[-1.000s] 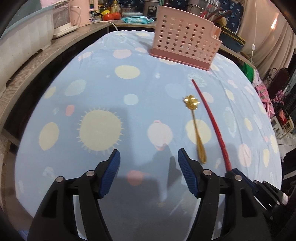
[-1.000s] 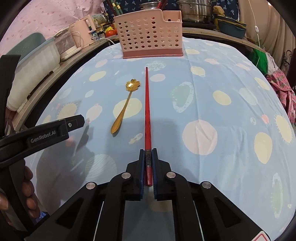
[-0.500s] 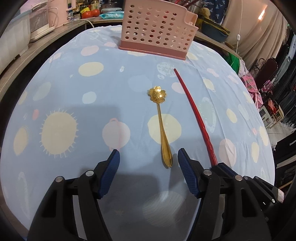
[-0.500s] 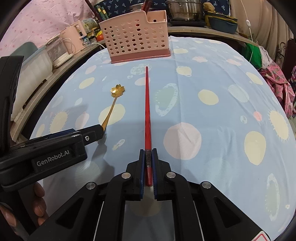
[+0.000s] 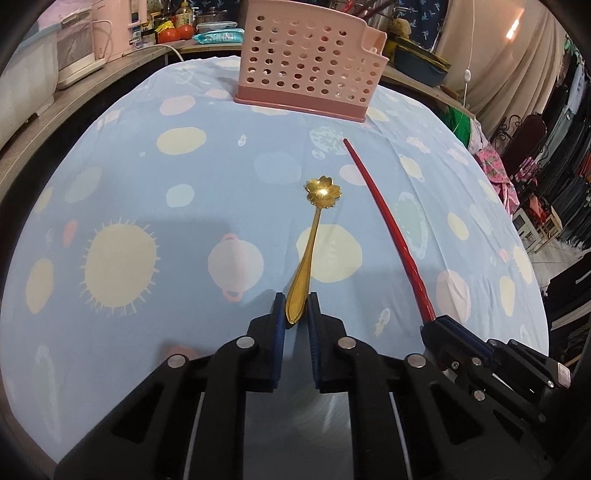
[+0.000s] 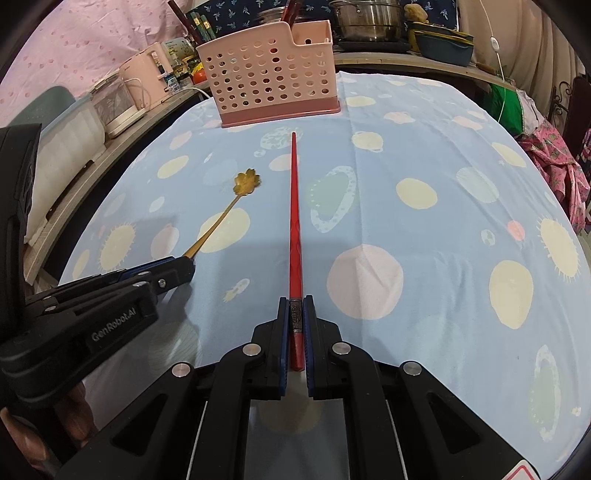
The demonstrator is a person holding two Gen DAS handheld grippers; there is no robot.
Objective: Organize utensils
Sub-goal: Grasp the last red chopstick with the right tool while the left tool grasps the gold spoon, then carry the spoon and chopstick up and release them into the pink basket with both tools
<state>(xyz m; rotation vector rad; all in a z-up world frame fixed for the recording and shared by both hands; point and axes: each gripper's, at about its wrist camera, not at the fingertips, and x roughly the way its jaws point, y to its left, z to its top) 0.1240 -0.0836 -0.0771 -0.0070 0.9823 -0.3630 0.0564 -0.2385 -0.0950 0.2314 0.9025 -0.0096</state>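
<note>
A gold spoon (image 5: 314, 236) with a flower-shaped bowl lies on the blue patterned tablecloth (image 5: 147, 184). My left gripper (image 5: 296, 308) is shut on the spoon's handle end. The spoon also shows in the right wrist view (image 6: 229, 210), with the left gripper (image 6: 184, 264) at its handle. My right gripper (image 6: 296, 310) is shut on the thick end of a red chopstick (image 6: 294, 206), which points toward the pink perforated utensil basket (image 6: 273, 81). The chopstick (image 5: 384, 218) and basket (image 5: 310, 62) also show in the left wrist view.
A counter behind the table holds white appliances (image 6: 114, 103), pots (image 6: 365, 22), tomatoes (image 5: 173, 33) and a blue basin (image 6: 443, 44). Some utensils stand in the basket. Clothes and chairs (image 5: 524, 147) are to the right of the table.
My left gripper moved right and forward to the spoon's handle and closed on it. My right gripper stayed shut on the chopstick.
</note>
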